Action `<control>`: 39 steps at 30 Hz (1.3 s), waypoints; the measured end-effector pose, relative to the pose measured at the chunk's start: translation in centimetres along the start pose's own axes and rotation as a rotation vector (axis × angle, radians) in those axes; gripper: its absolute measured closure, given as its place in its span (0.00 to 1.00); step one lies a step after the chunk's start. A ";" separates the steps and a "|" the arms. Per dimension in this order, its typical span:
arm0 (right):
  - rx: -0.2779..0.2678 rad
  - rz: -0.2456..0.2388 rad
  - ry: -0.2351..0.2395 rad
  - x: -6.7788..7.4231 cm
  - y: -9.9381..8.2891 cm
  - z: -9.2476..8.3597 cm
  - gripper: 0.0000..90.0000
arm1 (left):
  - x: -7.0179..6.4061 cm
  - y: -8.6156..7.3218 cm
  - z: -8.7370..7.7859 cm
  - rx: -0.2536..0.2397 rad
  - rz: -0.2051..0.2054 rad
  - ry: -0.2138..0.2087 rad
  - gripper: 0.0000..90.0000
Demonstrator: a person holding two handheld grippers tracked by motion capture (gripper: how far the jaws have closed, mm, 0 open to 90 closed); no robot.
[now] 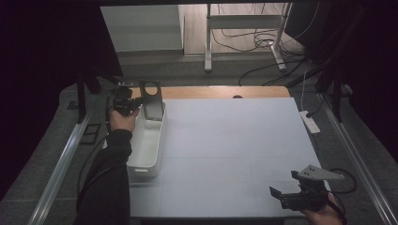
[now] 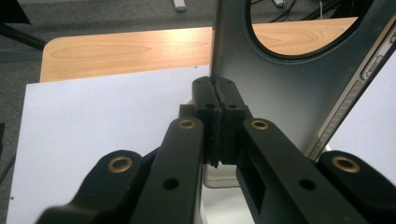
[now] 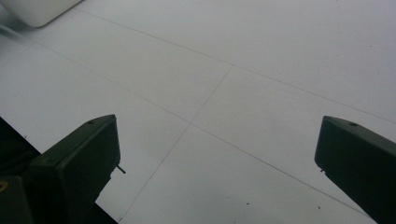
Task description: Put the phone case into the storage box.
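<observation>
Nearest the person, at the front right corner of the white surface [image 1: 225, 154], the right hand-held gripper [image 1: 281, 194] is held low and level with its jaws spread wide and nothing between them; in the right gripper view bare surface lies between the two black jaws. It appears to be parked out of the way while the other hand works.

Farther off, along the left edge, a white bin [image 1: 148, 145] is laid with its long side running away from the person. At its far end, the left hand-held gripper [image 2: 217, 123] is clamped tight on the edge of a dark grey flat plate [image 1: 152, 101], a thin panel with a large round hole near its top. The plate is gripped by its thin edge, presumably so that it can be stood in the bin or lifted out of it; which cannot be told.

The plate is held upright over the far end of the bin, its long axis near vertical, the holed end uppermost and its broad face turned roughly toward the person.
</observation>
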State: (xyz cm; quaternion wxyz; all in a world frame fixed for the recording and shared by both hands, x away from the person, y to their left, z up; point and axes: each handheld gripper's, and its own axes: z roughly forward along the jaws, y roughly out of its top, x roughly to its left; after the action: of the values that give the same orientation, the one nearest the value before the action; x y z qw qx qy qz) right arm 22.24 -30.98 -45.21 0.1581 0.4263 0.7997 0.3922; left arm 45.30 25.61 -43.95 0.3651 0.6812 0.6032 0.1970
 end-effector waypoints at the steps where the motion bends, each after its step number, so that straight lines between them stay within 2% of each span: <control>1: 0.001 0.000 0.000 0.0 0.0 0.0 0.00 | 0.0 -0.1 0.1 0.002 0.000 -0.001 0.99; 16: 0.001 0.000 0.002 0.0 0.0 0.0 0.00 | 0.2 -1.2 1.1 0.030 -0.014 -0.002 0.98; 18: 0.003 -0.002 0.001 0.0 0.0 0.0 0.00 | 0.1 -1.2 1.2 0.026 -0.009 -0.003 0.95; 20: 0.003 -0.002 0.002 0.0 0.0 0.0 0.00 | 0.1 -1.1 1.2 0.022 -0.005 -0.010 0.88; 27: 0.001 -0.005 0.004 0.0 0.0 0.0 0.00 | 0.0 -0.7 0.8 0.029 0.011 -0.014 0.84; 39: 0.001 -0.006 0.003 0.1 0.0 0.0 0.00 | 0.3 -0.6 0.2 0.035 0.027 -0.020 0.73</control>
State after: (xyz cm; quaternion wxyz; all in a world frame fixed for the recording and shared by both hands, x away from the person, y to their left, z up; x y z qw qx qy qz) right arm 22.24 -30.92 -45.23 0.1576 0.4233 0.8014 0.3920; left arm 45.06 25.84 -44.55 0.3563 0.6975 0.5937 0.1847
